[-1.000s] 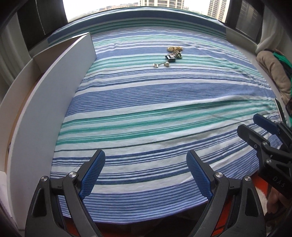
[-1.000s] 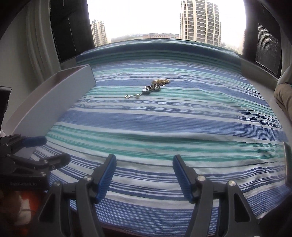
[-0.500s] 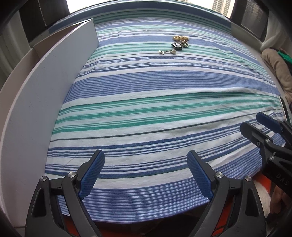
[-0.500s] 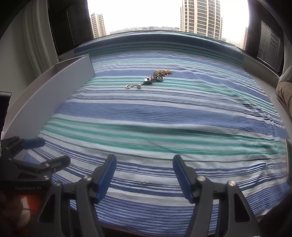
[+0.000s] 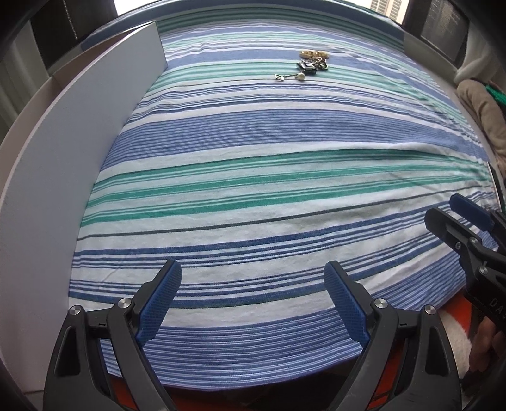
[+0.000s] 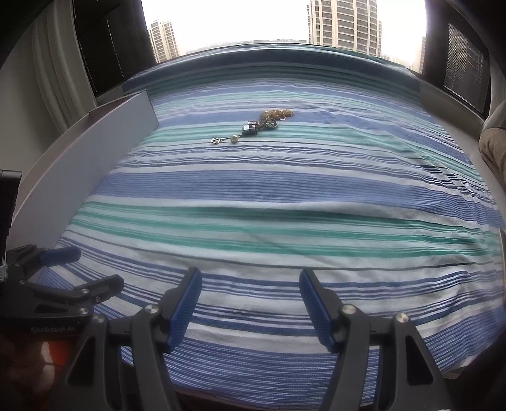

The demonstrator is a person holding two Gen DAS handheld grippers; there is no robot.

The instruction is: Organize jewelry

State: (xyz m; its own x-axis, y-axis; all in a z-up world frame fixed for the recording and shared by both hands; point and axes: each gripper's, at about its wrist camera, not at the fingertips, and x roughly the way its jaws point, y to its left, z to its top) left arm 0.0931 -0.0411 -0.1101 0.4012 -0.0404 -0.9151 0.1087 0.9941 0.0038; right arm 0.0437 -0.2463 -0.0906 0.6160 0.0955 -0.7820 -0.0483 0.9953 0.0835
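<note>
A small heap of jewelry [image 5: 311, 64] [image 6: 259, 126] lies far back on the striped cloth: gold chains, a dark square piece, and a thin chain with a pearl and a square charm. My left gripper [image 5: 253, 295] hovers open over the cloth's near edge, nothing between its blue pads. My right gripper [image 6: 249, 300] is open too, a bit narrower, also empty, at the near edge. Each gripper shows in the other's view: the right gripper [image 5: 455, 215] at the right, the left gripper [image 6: 79, 268] at the left.
A blue, green and white striped cloth [image 5: 268, 177] covers the table. A tall grey board [image 5: 79, 151] [image 6: 82, 164] stands along its left side. Beige fabric [image 5: 480, 110] lies at the right. Windows with tower blocks [image 6: 344, 22] are behind.
The left wrist view has tipped downward a little, so the jewelry sits higher in it. The right view has shifted slightly. Both grippers stay open and empty.
</note>
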